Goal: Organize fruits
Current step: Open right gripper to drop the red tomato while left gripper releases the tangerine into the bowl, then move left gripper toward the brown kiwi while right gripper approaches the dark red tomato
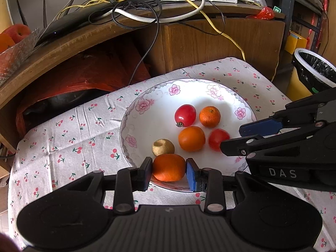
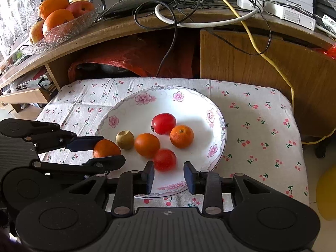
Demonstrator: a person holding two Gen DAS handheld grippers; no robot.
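A white flowered plate [image 1: 155, 121] [image 2: 130, 117] sits on a cherry-print cloth. It holds two red tomatoes [image 1: 185, 115] [image 1: 218, 139], two oranges [image 1: 191, 138] [image 1: 210, 116] and a brown kiwi-like fruit [image 1: 163, 147]. My left gripper [image 1: 169, 170] [image 2: 109, 150] is shut on a third orange [image 1: 169, 168] [image 2: 106, 148] at the plate's near-left rim; I cannot tell whether that orange is lifted. My right gripper [image 2: 169, 177] [image 1: 233, 138] is open. The nearer tomato [image 2: 164, 159] lies just beyond its fingertips, untouched.
A glass bowl [image 2: 63, 29] of oranges and apples stands on the wooden desk [image 2: 252, 63] behind the small table. Tangled cables [image 2: 178, 6] hang off the desk's edge. A red bag [image 1: 84, 73] lies under it. A lined bin [image 1: 315, 71] stands at the right.
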